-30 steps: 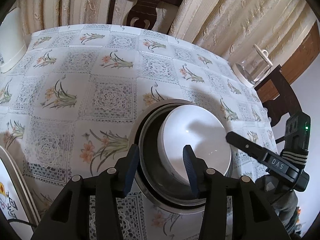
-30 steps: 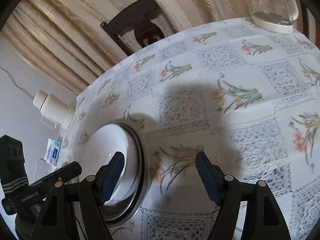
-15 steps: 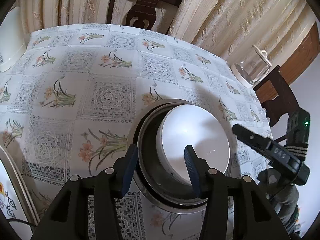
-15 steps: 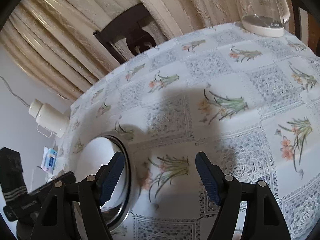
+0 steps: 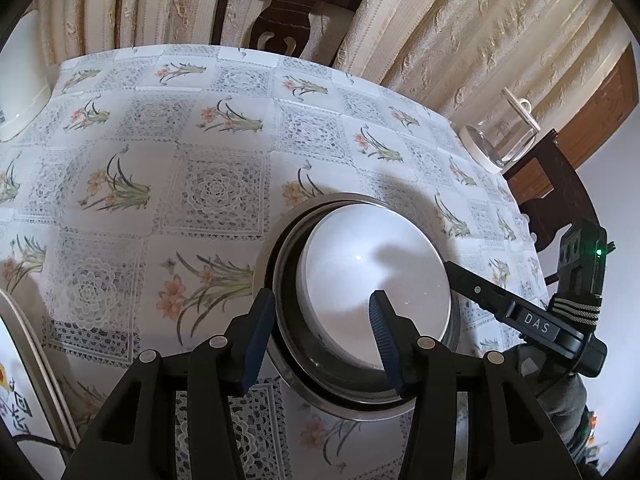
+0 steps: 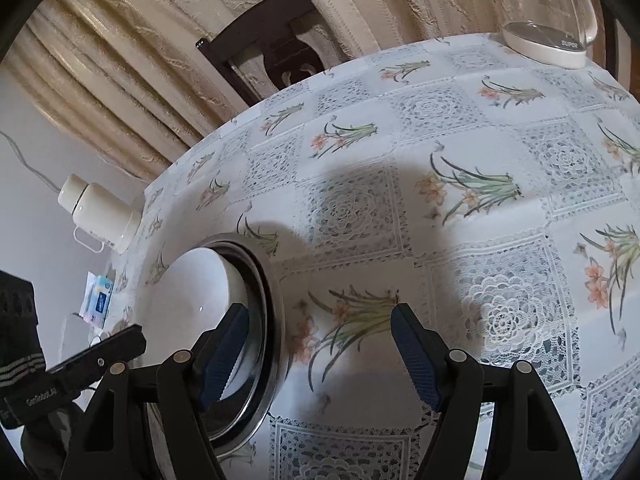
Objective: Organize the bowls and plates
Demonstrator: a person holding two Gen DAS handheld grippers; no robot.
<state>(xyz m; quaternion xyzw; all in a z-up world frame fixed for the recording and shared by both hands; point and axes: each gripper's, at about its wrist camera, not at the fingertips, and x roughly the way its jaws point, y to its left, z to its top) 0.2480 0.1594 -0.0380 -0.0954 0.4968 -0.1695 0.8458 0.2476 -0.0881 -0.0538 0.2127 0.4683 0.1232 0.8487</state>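
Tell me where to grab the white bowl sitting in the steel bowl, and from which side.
Grip the white bowl by its rim, from above, one finger inside and one in the gap on its near-left side. There the steel bowl leaves a visible dark gap; elsewhere the rims sit close. The left gripper is probably best placed, its jaws open.

1. We've got a floral, lace-print tablecloth [image 5: 216, 196] covering the whole table.
2. A dark wooden chair [image 5: 286, 12] sits at the far side, against cream curtains [image 5: 460, 40].
3. Glass kettle [image 6: 550, 40] near one edge.
4. White thermos [image 6: 100, 216] by the wall.
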